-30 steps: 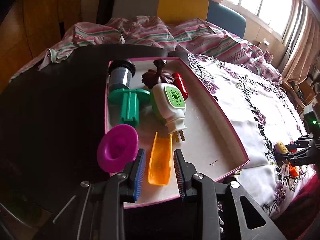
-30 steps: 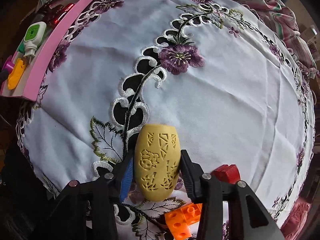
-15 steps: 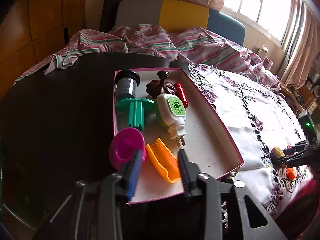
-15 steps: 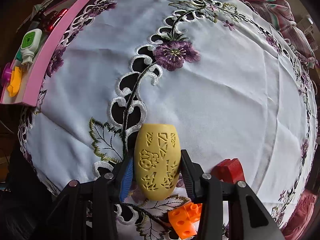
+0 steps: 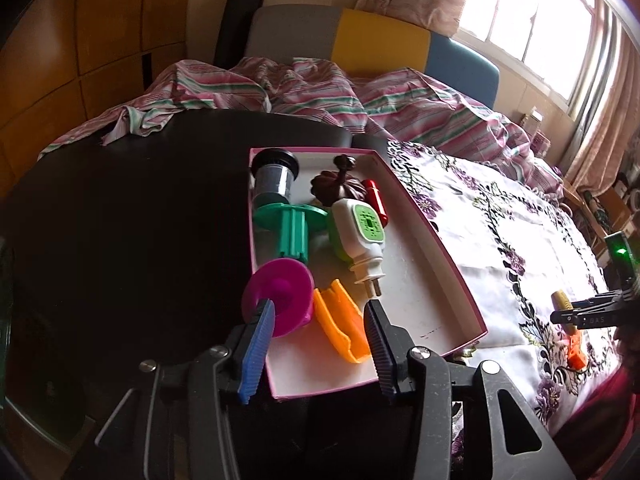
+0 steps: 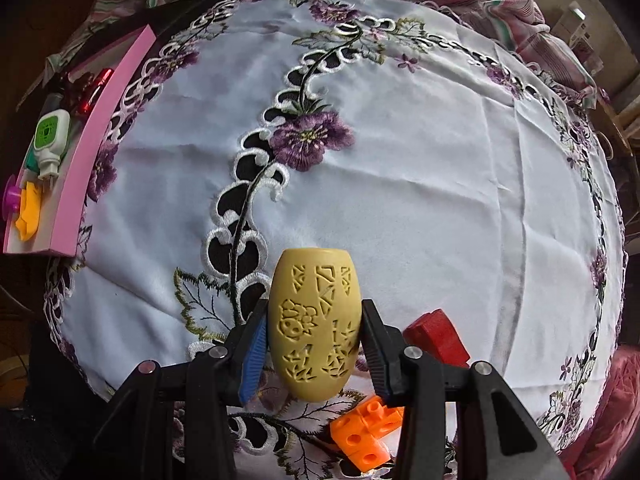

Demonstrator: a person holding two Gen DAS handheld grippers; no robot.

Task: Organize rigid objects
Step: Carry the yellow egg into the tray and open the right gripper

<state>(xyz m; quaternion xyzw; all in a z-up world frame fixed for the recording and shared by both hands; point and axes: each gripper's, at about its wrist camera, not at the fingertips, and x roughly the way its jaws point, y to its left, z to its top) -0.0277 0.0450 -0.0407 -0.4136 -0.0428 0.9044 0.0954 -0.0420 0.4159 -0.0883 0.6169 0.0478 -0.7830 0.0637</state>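
Note:
My left gripper (image 5: 318,312) hovers over the near end of the pink-rimmed tray (image 5: 440,240), its jaws opening. An orange scoop (image 5: 340,332) lies loose on the tray floor between the fingers, and the pads do not touch it. A magenta funnel (image 5: 280,296) leans on the tray's left rim. Farther in lie a green spool (image 5: 294,224), a white-and-green plug (image 5: 360,236), a red tube (image 5: 376,198), a brown lid (image 5: 338,186) and a grey cylinder (image 5: 274,176). My right gripper (image 6: 314,312) is shut on a yellow carved barrel (image 6: 314,328), held just above the embroidered cloth (image 6: 420,160).
A red block (image 6: 436,336) and an orange block (image 6: 366,432) lie on the cloth close under the right gripper. The tray (image 6: 100,140) sits at the cloth's far left, half on the dark tabletop (image 5: 140,220). Striped bedding (image 5: 320,88) lies behind.
The left jaws spread and let go of the orange scoop, which now lies turned on the tray floor; the gripper drew back. The right gripper rose a little with the barrel and rolled.

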